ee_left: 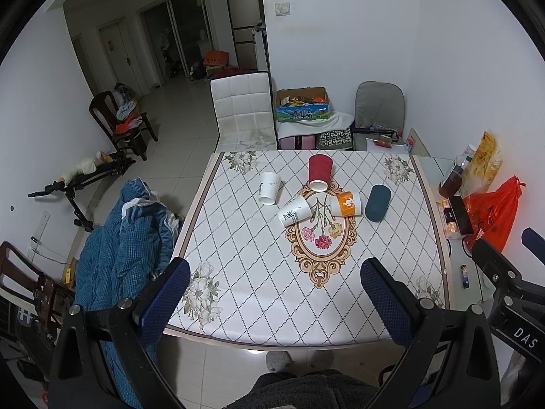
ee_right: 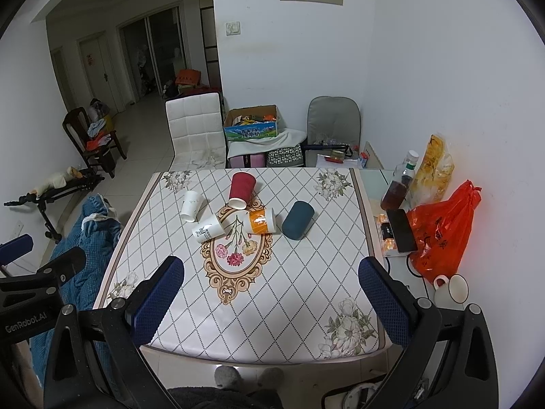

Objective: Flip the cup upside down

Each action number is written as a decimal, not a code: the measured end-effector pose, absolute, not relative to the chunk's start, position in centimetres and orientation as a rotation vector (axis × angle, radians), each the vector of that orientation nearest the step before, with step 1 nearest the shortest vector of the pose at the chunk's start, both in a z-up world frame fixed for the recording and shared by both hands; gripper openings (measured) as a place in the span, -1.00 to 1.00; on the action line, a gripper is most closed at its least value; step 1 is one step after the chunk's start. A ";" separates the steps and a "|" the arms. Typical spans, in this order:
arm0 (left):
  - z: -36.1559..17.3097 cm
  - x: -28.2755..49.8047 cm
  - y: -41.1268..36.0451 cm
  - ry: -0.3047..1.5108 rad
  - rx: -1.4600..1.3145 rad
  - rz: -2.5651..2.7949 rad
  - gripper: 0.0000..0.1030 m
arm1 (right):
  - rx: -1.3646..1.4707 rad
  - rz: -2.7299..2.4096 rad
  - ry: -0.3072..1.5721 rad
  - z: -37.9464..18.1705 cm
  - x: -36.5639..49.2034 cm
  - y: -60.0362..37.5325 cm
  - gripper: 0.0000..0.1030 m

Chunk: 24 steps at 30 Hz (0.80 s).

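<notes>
Several cups lie on their sides in the middle of the table: a red cup, a white cup, a white printed cup, an orange-and-white cup and a dark teal cup. My left gripper is open and empty above the table's near edge. My right gripper is open and empty, also near the front edge, well short of the cups.
A white chair and a grey chair stand behind the table, with a box between them. A bottle, a phone, an orange bag and a white mug sit at the right. A blue blanket lies left.
</notes>
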<state>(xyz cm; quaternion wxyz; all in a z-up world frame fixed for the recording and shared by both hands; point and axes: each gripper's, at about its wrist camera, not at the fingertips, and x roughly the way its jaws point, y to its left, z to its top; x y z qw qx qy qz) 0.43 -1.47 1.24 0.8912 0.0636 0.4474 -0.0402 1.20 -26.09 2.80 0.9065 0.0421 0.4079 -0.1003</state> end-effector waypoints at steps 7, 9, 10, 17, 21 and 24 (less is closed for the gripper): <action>1.2 0.4 -1.4 0.928 0.132 -0.084 1.00 | 0.087 -0.206 0.843 2.8 1.2 -26.1 1.00; 1.8 0.5 -1.4 0.928 0.130 -0.082 1.00 | 0.087 -0.205 0.845 2.8 1.2 -26.2 1.00; 1.9 0.6 -1.5 0.928 0.130 -0.082 1.00 | 0.086 -0.205 0.845 2.7 1.2 -26.2 1.00; 1.7 0.7 -1.4 0.936 0.128 -0.082 1.00 | 0.085 -0.209 0.855 2.7 1.1 -26.1 1.00; 0.9 1.4 -1.7 0.960 0.122 -0.072 1.00 | 0.086 -0.204 0.872 2.2 1.4 -26.2 1.00; -0.5 2.1 -2.5 0.992 0.118 -0.058 1.00 | 0.094 -0.199 0.907 0.7 2.5 -27.3 1.00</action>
